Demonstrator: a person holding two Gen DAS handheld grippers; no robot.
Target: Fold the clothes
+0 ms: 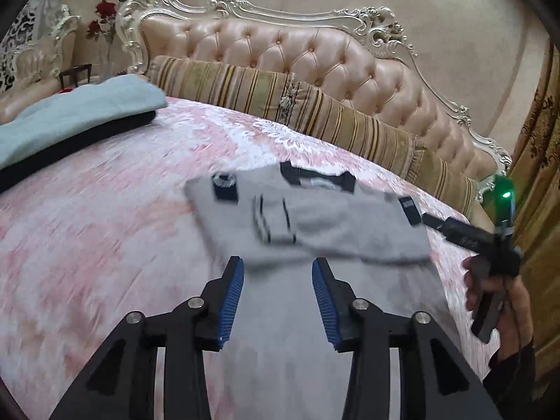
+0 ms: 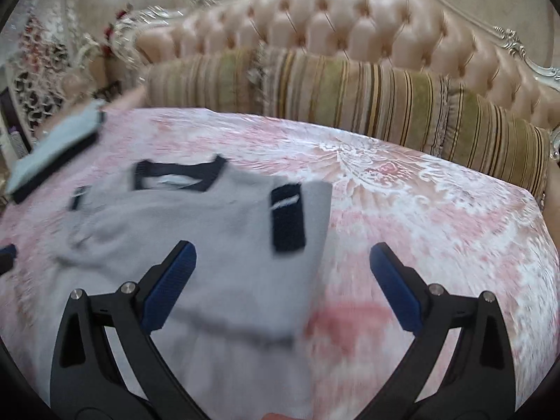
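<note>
At far left, a pale blue garment [image 1: 80, 112] lies folded on a black one [image 1: 70, 147], set aside near the bed's edge. Your left gripper [image 1: 278, 273] hangs spread and empty over the grey sweater [image 1: 315, 224] lying mid-bed with sleeves tucked inward. Your right gripper [image 2: 283, 262], likewise spread and empty, straddles its right edge, likely for the next fold.

Motion blur smears the grey sweater [image 2: 217, 245]; its hem runs off the bottom edge, chest markings unreadable.
</note>
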